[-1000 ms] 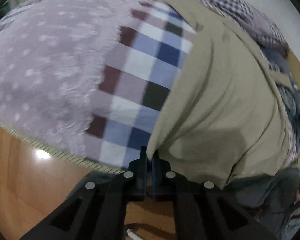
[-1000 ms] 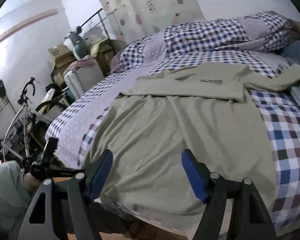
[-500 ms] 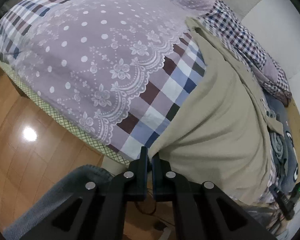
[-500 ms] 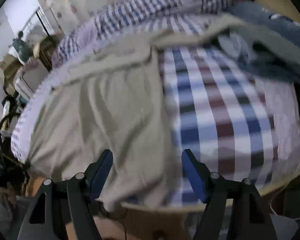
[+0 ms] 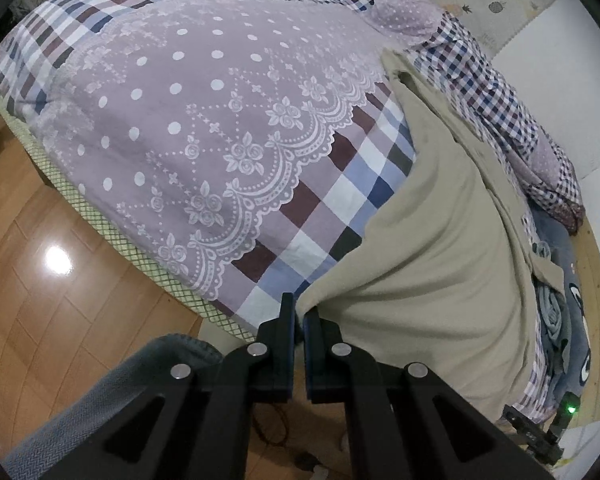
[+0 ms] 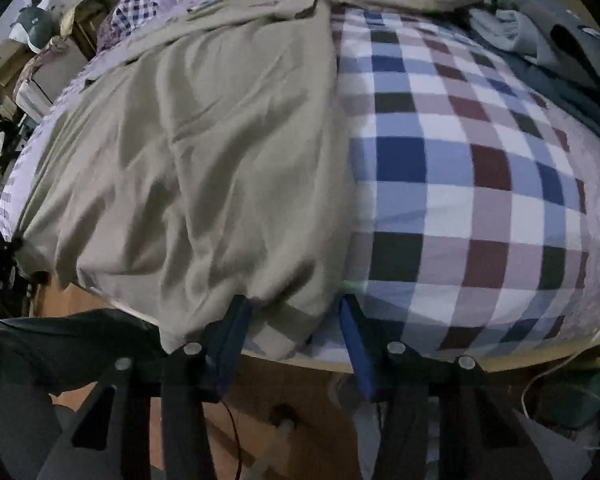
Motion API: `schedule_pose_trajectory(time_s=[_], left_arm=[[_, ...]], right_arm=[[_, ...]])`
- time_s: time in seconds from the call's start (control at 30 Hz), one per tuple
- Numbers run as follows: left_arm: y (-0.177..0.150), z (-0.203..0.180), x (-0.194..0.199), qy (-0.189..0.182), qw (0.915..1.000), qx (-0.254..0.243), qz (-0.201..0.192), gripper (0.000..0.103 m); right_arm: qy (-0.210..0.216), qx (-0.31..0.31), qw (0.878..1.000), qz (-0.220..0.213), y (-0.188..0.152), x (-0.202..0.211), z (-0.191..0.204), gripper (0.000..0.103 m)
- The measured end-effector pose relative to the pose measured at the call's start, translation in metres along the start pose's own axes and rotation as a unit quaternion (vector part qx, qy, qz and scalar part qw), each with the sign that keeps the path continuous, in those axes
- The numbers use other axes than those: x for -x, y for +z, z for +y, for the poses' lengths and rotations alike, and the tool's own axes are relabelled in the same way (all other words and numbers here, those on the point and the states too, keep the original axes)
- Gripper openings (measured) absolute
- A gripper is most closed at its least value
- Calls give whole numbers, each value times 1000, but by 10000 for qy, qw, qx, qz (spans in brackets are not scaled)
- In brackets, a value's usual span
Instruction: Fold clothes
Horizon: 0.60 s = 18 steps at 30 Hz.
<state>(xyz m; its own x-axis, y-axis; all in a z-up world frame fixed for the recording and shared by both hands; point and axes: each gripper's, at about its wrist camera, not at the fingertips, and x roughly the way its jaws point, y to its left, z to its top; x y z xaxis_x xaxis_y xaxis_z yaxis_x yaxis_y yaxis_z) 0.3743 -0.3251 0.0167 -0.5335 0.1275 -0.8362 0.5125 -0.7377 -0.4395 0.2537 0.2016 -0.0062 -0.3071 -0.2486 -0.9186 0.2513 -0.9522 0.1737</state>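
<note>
Left wrist view: low at the bed's foot edge, facing along the closed left gripper (image 5: 299, 312) up the bedspread (image 5: 204, 120), wooden floor (image 5: 40, 300) left of the tongs, beige garment (image 5: 440, 260) right of them. Right wrist view: also at the foot edge, close in, facing forward between the spread fingers of the right gripper (image 6: 292, 308). Shared by both: the same beige garment (image 6: 204, 140) and checked bedspread (image 6: 460, 180).

A plain beige garment (image 5: 440, 256) lies spread lengthwise on the checked bed cover (image 6: 460, 168), rumpled with long soft folds. Its near hem hangs over the bed's edge, one corner pinched up, and its far end lies creased toward the pillows.
</note>
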Motion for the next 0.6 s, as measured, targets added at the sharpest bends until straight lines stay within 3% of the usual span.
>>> schedule_pose_trajectory(time_s=[0.03,0.07,0.1,0.3,0.6], left_arm=[[0,0,0,-8,10000,7,-8,2],[1,0,2,-27,10000,20,-31,2],[1,1,4,-46,10000,32,-55,2],[4,3,24,-217,9993,87,-298,2],[3,4,14,173,9997,144,-25,2]], right_arm=[[-19,62,10000,13,1,-2,2,41],[-76,154,9998,44,1,-4,5,16],[-162,253,9995,82,0,-4,8,2],[-455,725,9961,205,-10,32,8,1],[-719,886,9924,466,-29,70,-14,1]])
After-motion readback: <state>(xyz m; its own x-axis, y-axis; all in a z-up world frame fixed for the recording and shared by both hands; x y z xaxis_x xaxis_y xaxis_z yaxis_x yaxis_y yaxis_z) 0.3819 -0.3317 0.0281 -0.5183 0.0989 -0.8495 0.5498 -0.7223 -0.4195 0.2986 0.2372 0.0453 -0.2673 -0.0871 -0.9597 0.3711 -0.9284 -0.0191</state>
